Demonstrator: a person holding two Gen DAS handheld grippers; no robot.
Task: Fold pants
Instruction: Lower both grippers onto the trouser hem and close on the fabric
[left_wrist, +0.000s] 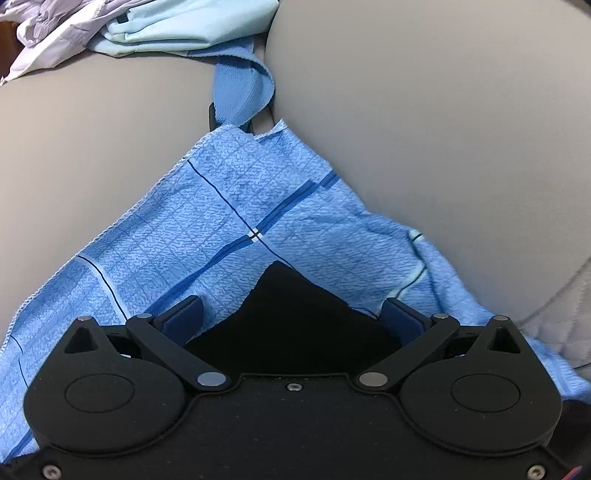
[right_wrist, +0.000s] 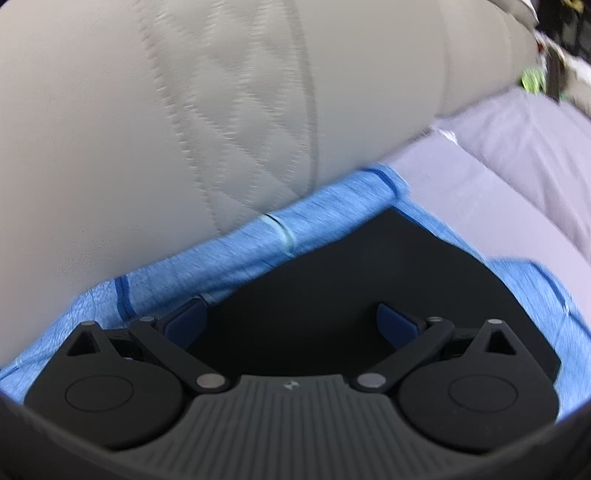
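in the left wrist view, on a grey upholstered seat (left_wrist: 424, 110), we find the blue checked pants (left_wrist: 207, 236) spread from the left gripper (left_wrist: 291, 314) toward 12 o'clock, tapering to a twisted strip near a pile of pale clothes (left_wrist: 147, 29) at 11 o'clock. the long axis runs away from the tool. its fingers (left_wrist: 184, 314) stand wide apart, a black fabric panel (left_wrist: 295, 314) between them, unpinched. we judge this hand low over the cloth, tilted forward.

in the right wrist view, blurred, the right gripper (right_wrist: 291, 317) is likewise spread over black fabric, a rolled blue edge (right_wrist: 258, 236) crossing from 8 to 1 o'clock, lavender cloth (right_wrist: 498, 192) at 2 o'clock. we cannot tell which hand is nearer; both must close before any fold.
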